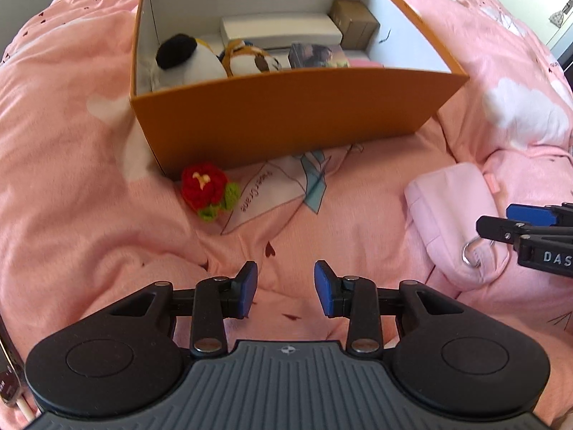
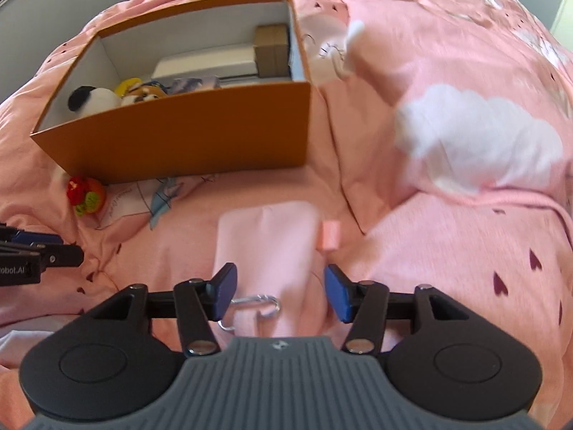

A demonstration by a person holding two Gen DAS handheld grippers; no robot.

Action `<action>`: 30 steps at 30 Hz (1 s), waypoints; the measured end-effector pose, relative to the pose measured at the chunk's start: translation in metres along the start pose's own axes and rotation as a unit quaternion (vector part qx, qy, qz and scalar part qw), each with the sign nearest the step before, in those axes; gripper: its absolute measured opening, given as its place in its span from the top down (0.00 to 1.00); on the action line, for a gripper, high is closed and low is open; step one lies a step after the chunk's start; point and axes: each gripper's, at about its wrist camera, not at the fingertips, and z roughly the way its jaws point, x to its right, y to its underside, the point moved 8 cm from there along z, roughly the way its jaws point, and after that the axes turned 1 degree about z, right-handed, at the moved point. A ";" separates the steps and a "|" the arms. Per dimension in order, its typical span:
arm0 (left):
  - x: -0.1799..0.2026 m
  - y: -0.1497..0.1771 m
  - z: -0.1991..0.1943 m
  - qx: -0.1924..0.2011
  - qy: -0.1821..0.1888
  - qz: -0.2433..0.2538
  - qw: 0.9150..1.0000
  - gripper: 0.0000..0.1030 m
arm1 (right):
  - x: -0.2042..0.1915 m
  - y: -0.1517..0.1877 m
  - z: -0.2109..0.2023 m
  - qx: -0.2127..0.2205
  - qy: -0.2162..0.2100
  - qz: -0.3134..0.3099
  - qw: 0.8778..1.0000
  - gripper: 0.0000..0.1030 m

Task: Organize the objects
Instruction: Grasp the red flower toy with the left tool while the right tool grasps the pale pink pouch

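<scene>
An open orange box (image 1: 286, 114) sits on a pink bedspread and holds plush toys (image 1: 200, 59), a white box (image 1: 279, 28), a brown box (image 1: 352, 21) and a photo card. A red crocheted flower (image 1: 206, 191) lies just in front of the box's left corner; it also shows in the right wrist view (image 2: 84, 195). A pink pouch (image 2: 266, 247) with a metal clip (image 2: 256, 304) lies to the right. My left gripper (image 1: 285, 288) is open and empty, short of the flower. My right gripper (image 2: 281, 292) is open, its jaws either side of the pouch's near end.
The orange box (image 2: 200, 132) stands ahead of both grippers. The bedspread (image 2: 465, 251) is rumpled, with a raised fold to the right of the pouch. A printed paper-crane patch (image 1: 283, 186) lies between the flower and the pouch (image 1: 454, 222).
</scene>
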 end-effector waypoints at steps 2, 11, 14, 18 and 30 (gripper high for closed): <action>-0.002 0.003 0.002 -0.004 -0.004 -0.002 1.000 0.60 | 0.004 0.005 -0.002 0.001 -0.001 0.001 1.000 0.44; -0.012 0.002 -0.003 0.006 -0.009 -0.021 1.000 0.60 | -0.035 0.016 0.001 0.007 0.022 -0.106 0.994 0.43; -0.021 -0.003 -0.005 0.023 -0.035 -0.026 0.999 0.58 | -0.037 0.014 0.008 0.005 0.038 -0.122 0.992 0.35; -0.032 -0.013 -0.005 0.053 -0.059 -0.028 0.997 0.51 | -0.032 0.009 0.015 -0.002 0.044 -0.115 0.992 0.29; -0.050 -0.039 0.026 0.067 -0.072 -0.073 0.993 0.46 | -0.025 0.005 0.031 -0.032 0.029 -0.086 0.995 0.23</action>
